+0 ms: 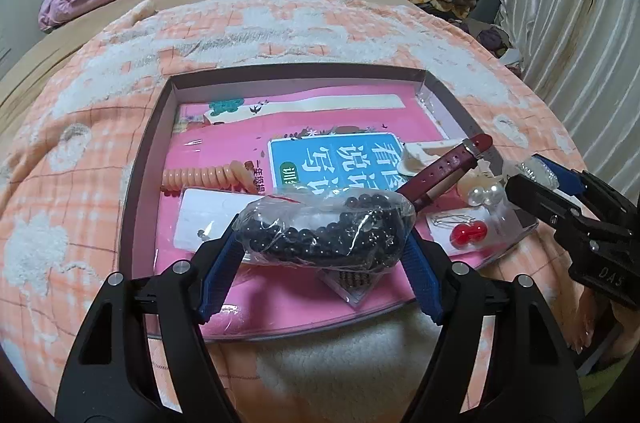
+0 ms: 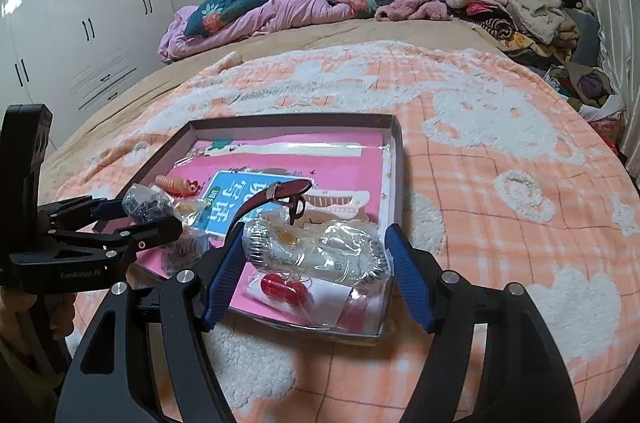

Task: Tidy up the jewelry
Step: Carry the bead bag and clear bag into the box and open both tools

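Observation:
A shallow cardboard tray [image 1: 280, 73] [image 2: 296, 121] lies on the bed with a pink book inside it. My left gripper [image 1: 322, 235] [image 2: 116, 215] is shut on a clear bag of dark beads [image 1: 324, 231] [image 2: 146, 205], held just above the tray's near end. My right gripper [image 2: 316, 229] [image 1: 532, 173] is shut on a clear bag with sparkly pieces [image 2: 320, 251] [image 1: 538, 171] over the tray's right corner. On the book lie a maroon watch strap [image 1: 444, 167] [image 2: 272, 197], an orange coil hair tie [image 1: 200, 179], a red cherry clip [image 1: 468, 235] [image 2: 284, 289] and pearls [image 1: 486, 195].
The tray rests on an orange plaid blanket [image 2: 500, 151] covering the bed. Piled clothes [image 2: 520, 11] and a pink quilt [image 2: 256, 15] lie at the far end. White wardrobes [image 2: 80, 23] stand to the left, a curtain [image 1: 568, 23] to the right.

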`<state>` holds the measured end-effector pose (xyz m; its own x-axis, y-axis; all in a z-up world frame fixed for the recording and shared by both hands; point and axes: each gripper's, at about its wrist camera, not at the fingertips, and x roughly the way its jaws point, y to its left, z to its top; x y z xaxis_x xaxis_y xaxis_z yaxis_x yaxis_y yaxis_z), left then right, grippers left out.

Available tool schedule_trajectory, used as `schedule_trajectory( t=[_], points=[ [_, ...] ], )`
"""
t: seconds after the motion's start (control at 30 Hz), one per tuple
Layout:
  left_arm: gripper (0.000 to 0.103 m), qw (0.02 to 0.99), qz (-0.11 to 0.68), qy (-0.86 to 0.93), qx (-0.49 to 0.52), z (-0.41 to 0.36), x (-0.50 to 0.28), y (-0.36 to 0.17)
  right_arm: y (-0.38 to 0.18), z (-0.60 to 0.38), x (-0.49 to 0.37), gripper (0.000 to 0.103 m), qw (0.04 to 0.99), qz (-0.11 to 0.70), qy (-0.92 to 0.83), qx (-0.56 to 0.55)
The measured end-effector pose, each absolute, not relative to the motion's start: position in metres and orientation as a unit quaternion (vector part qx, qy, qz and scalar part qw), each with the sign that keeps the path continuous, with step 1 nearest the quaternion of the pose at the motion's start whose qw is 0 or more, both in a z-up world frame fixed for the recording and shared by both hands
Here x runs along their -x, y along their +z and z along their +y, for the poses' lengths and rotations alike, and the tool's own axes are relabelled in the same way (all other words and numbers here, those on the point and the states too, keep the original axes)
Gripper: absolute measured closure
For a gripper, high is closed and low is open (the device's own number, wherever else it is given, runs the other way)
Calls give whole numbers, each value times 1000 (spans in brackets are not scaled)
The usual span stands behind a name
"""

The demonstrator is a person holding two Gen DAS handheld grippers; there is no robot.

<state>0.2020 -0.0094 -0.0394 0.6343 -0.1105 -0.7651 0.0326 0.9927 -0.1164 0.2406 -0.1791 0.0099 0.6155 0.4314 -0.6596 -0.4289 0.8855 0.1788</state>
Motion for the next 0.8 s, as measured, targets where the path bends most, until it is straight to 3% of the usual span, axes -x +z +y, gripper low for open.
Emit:
schedule_trajectory(
  t=[0.8],
  points=[
    [37,904,422,-39,44,-8,-203,-43,0,-177,-241,33,894,382,235,3]
  ],
)
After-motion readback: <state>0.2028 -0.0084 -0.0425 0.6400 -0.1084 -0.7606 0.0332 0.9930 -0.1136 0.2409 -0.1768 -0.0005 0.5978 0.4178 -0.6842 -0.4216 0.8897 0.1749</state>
